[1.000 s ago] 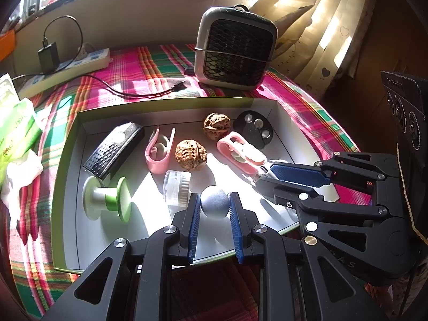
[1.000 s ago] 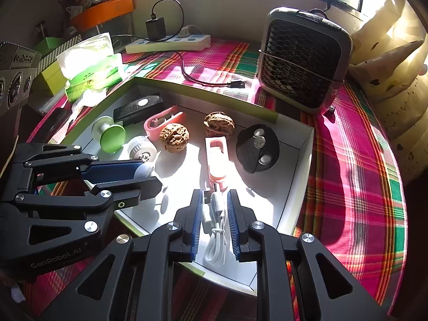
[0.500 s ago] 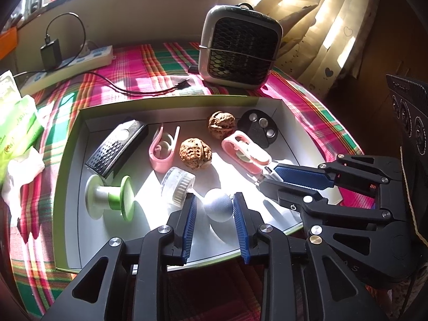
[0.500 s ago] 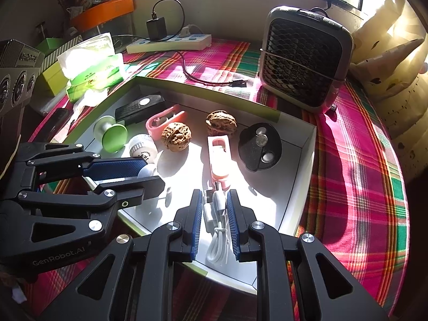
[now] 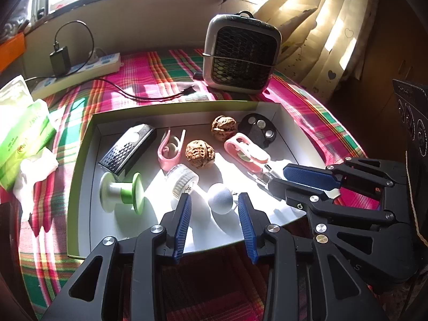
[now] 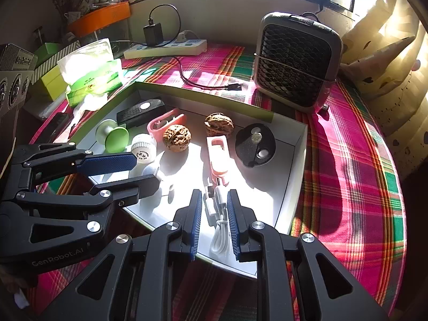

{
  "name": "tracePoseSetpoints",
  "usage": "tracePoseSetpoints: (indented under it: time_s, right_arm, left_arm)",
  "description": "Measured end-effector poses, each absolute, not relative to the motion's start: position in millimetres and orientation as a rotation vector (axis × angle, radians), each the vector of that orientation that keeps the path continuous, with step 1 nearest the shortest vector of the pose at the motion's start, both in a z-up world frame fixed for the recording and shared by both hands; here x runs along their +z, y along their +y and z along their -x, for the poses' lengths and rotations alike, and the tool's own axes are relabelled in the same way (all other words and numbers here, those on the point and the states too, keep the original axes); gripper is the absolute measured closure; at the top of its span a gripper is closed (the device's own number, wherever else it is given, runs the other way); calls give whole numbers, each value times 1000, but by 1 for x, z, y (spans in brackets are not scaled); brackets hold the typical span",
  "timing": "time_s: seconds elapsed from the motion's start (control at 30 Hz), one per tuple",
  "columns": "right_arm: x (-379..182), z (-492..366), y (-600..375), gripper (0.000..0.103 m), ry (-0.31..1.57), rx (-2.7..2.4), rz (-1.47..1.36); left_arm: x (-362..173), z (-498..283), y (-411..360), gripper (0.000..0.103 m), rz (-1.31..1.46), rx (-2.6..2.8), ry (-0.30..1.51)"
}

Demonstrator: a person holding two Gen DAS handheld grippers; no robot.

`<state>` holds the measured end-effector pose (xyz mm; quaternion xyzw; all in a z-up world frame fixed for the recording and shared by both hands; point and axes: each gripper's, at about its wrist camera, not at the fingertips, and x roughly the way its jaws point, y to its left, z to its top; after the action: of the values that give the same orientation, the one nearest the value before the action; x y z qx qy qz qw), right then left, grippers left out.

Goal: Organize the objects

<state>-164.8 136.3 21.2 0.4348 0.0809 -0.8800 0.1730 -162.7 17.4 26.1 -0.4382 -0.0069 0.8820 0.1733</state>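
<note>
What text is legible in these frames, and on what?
"GenRobot.AI": black body of the left gripper, seen from the right wrist.
"GenRobot", end cut off: dark striped box at far left.
Green tissue pack: print too blurred.
White round ribbed cap: label too small.

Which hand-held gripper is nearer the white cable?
Right. The right hand-held gripper straddles the white cable; the left hand-held gripper sits further left around the grey ball.
</note>
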Motion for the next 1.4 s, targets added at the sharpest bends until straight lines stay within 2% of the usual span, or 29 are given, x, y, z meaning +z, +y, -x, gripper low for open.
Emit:
tracePoseSetpoints:
  time_s: [0.13,0.27,0.53,0.73,0.93,1.4]
  right_arm:
    - [26,156,138,82,193,-2530,-1214]
    - [30,145,140,71,165,-2565,-1192]
    - [39,121,141,70,121,-2623,-1138]
    - [39,104,137,66,121,-2631,-1131]
    - [28,92,135,60,108,-2636,-1163]
    - [3,76,135,53,109,-2650,-1265]
  left_arm:
    - [31,155,14,69,1228,2535,-27]
    - [39,145,10,69,1197,2583,-25]
    - [45,123,5,68,1163,2658,6]
    - [42,107,2,68,1163,2718,41]
    - [34,95,0,68,1192,2732,42]
    - [14,75,-2,68,1253,2739,58]
